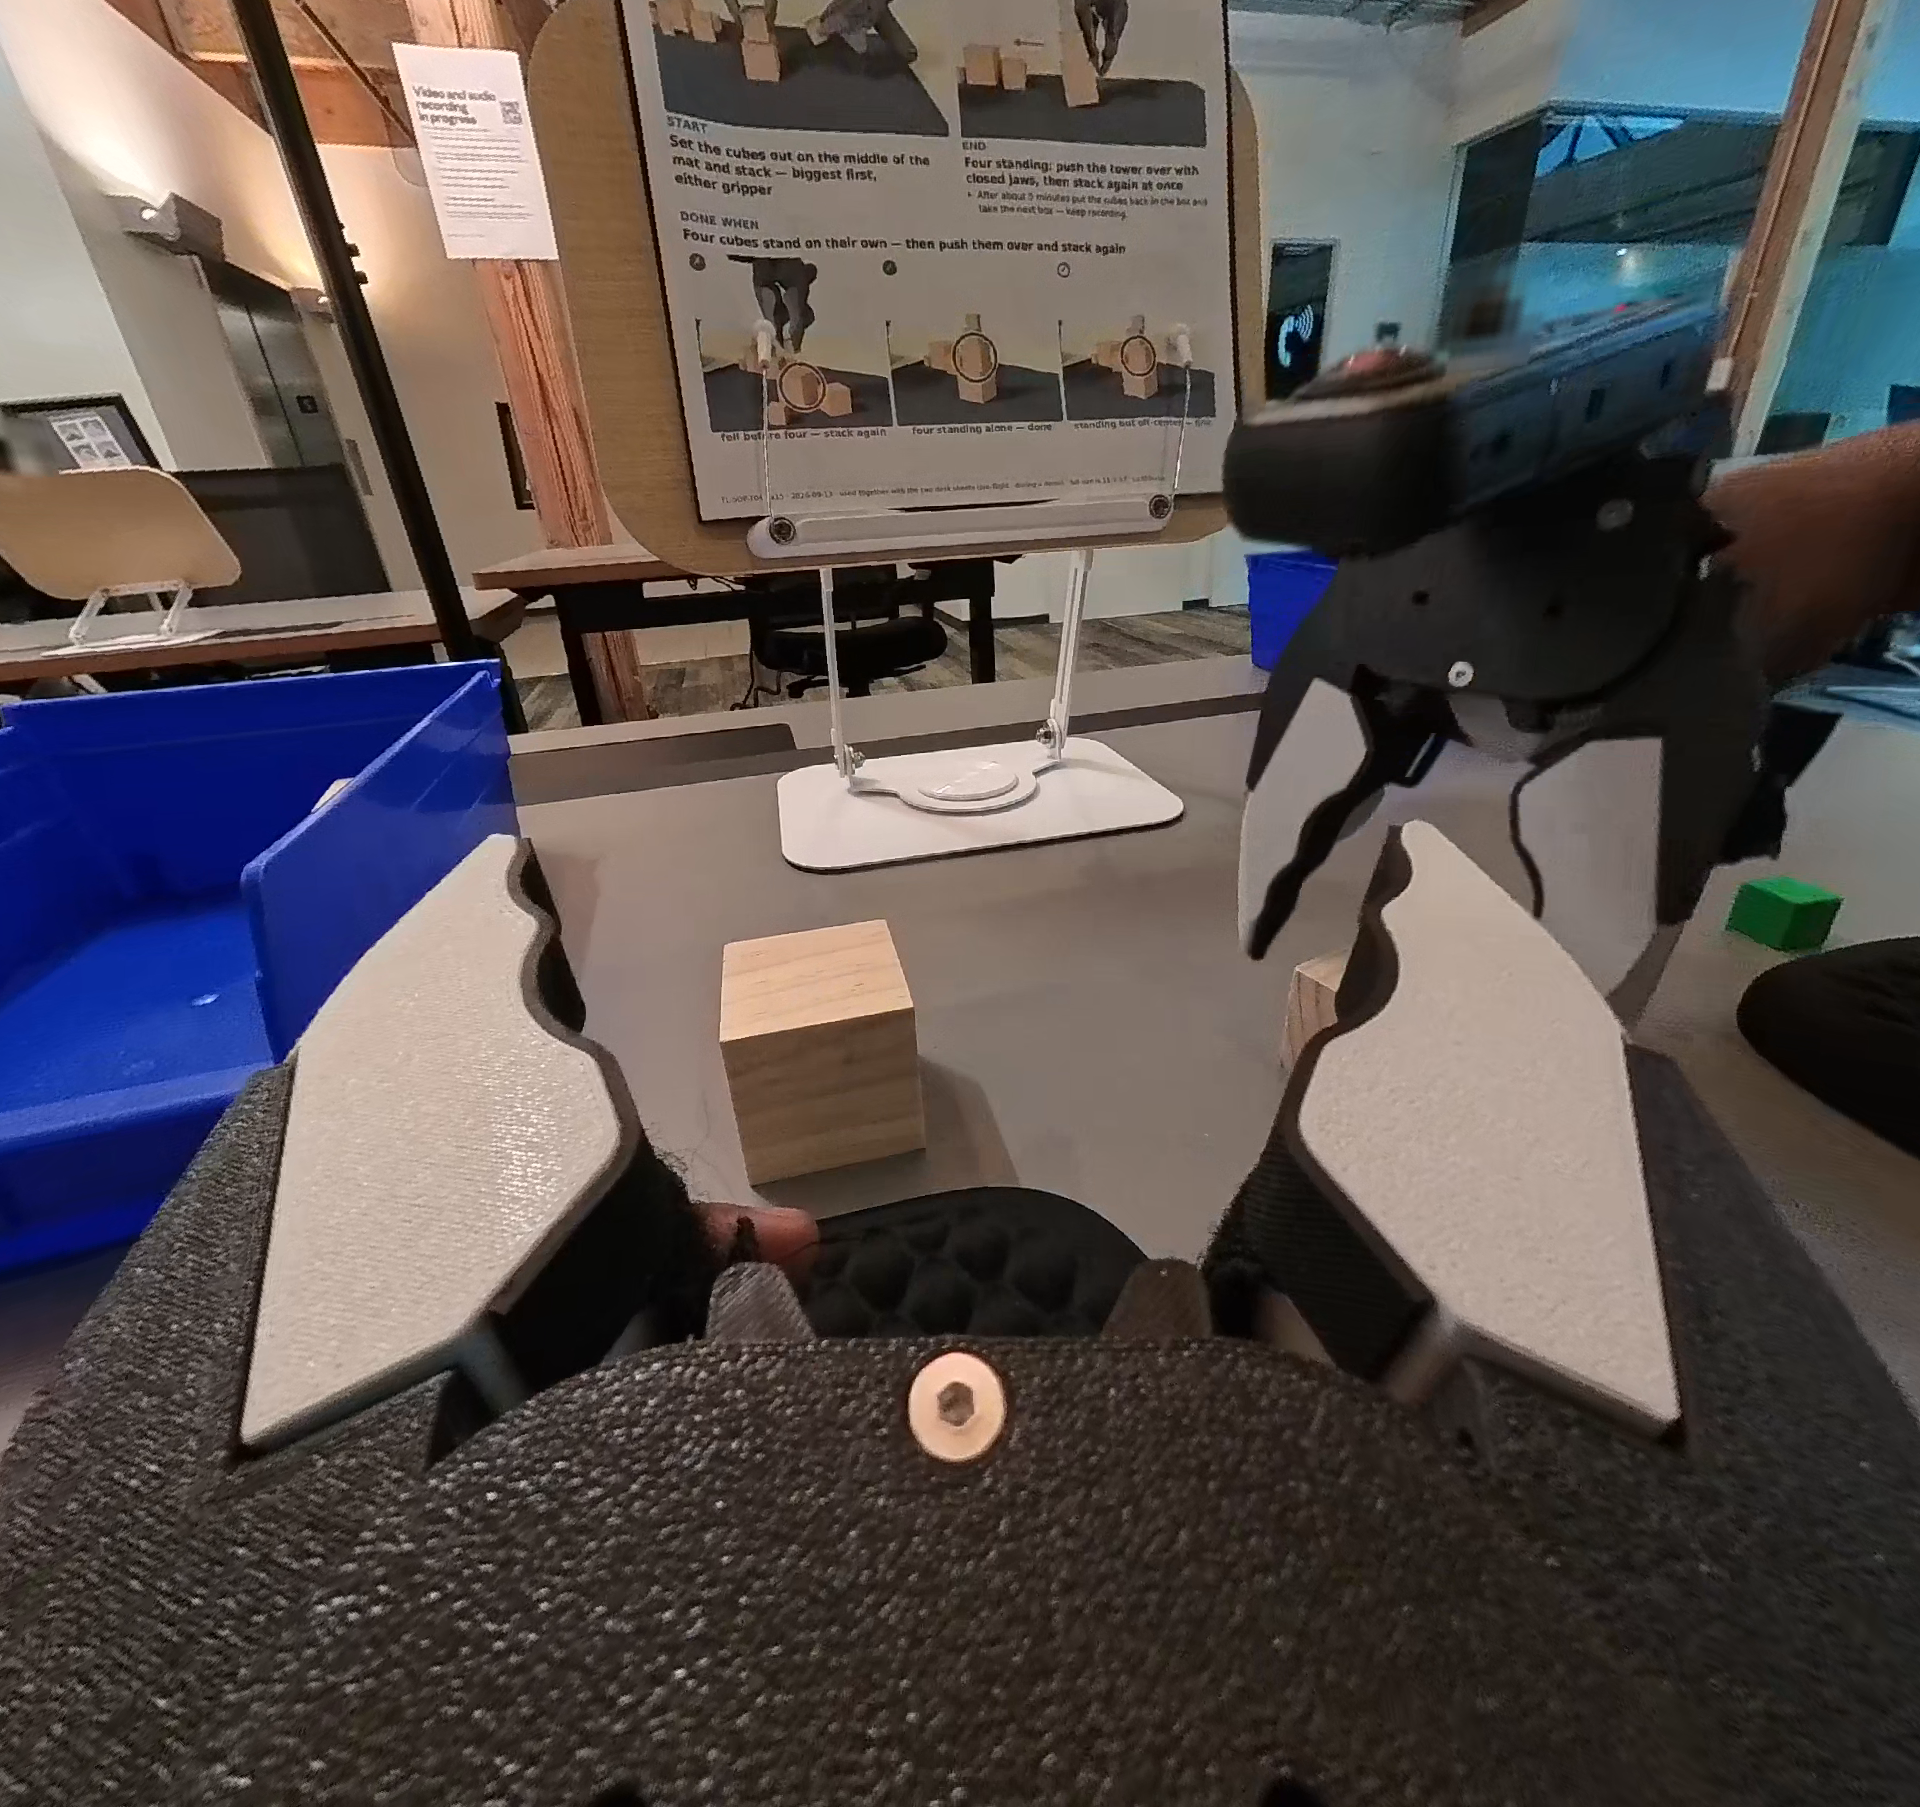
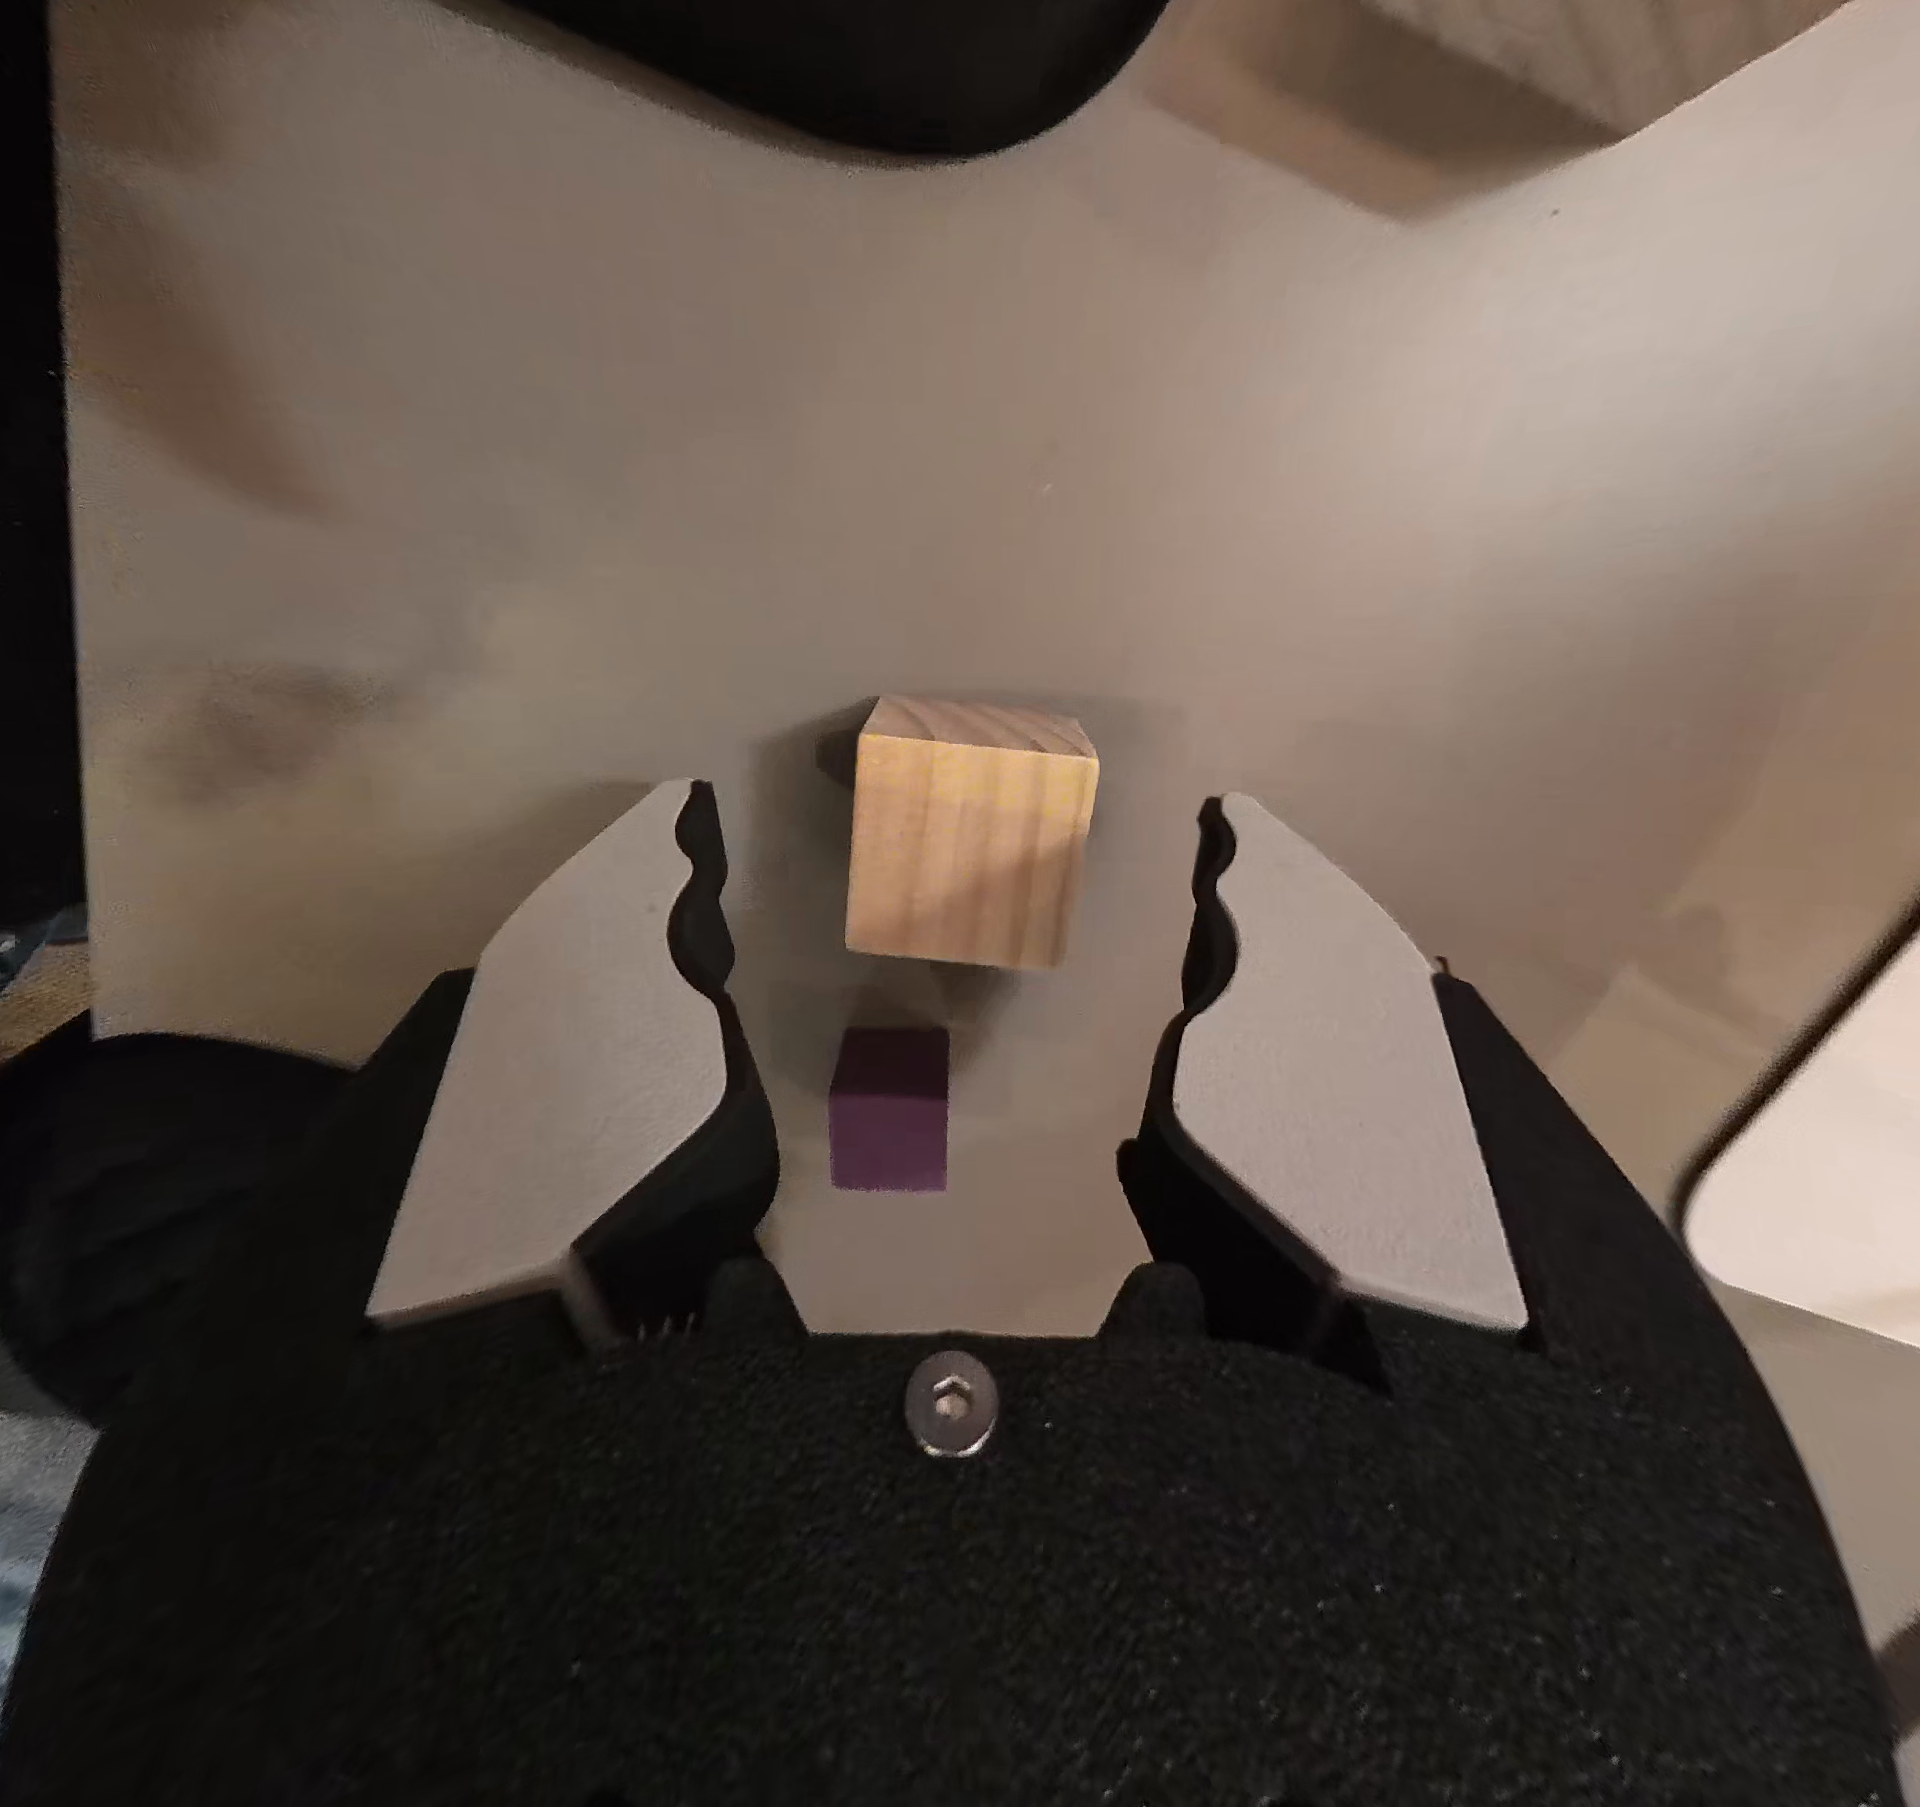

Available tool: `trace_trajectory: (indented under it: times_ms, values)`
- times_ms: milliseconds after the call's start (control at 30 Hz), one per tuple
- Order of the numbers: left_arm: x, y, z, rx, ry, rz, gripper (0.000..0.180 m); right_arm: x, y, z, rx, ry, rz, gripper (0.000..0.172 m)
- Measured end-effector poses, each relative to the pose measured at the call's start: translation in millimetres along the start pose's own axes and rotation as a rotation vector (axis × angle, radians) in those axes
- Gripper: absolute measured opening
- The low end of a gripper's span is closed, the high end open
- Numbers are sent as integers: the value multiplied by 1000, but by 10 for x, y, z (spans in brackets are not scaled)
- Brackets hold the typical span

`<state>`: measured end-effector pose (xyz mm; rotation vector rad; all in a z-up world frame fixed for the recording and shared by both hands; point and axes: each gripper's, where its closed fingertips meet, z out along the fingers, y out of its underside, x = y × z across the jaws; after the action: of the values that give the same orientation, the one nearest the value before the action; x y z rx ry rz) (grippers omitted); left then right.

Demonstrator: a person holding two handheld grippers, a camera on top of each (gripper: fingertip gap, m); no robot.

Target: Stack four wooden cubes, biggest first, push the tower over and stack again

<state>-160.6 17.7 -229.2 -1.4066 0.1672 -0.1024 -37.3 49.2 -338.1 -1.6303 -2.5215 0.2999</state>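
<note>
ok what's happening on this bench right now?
A person is working two hand-held grippers over a grey mat with blocks on it. The left hand-held gripper is wide open and holds nothing; a wooden cube stands on the mat ahead of it. The right hand-held gripper points down at a smaller wooden cube, its fingers open and clear of the cube on both sides. A purple cube lies just beside it, and a green cube farther off. A blue bin sits at the left.
</note>
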Motion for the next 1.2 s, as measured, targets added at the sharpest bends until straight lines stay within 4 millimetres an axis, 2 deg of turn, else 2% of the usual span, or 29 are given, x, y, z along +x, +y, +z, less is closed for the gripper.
trace_trajectory:
  times_ms: [133,233,333,467,567,667,767,867,1033,1200]
  values:
    - [-3,1,4,-1,1,-3,141,13,53,107,-50,4,15,76]
    - [-4,3,6,-2,2,-5,141,41,113,136,-98,7,35,49]
    - [-5,2,8,-3,1,-5,141,55,42,78,-64,-11,60,45]
    - [-5,5,10,-4,2,-4,141,243,-251,-220,39,33,123,45]
    - [-5,3,11,-4,3,-6,141,445,-602,-473,125,88,164,45]
    - [-4,4,12,-4,5,-5,141,581,-948,-577,151,108,204,45]
    - [-4,0,9,-1,6,-6,140,706,-1169,-508,97,123,246,45]
    - [-8,-2,8,1,7,-10,140,812,-1283,-376,47,108,293,45]
    - [-5,-3,9,2,9,-9,139,922,-1342,-184,8,84,367,45]
    - [-9,-2,9,1,8,-10,139,933,-1346,-109,-8,77,368,45]
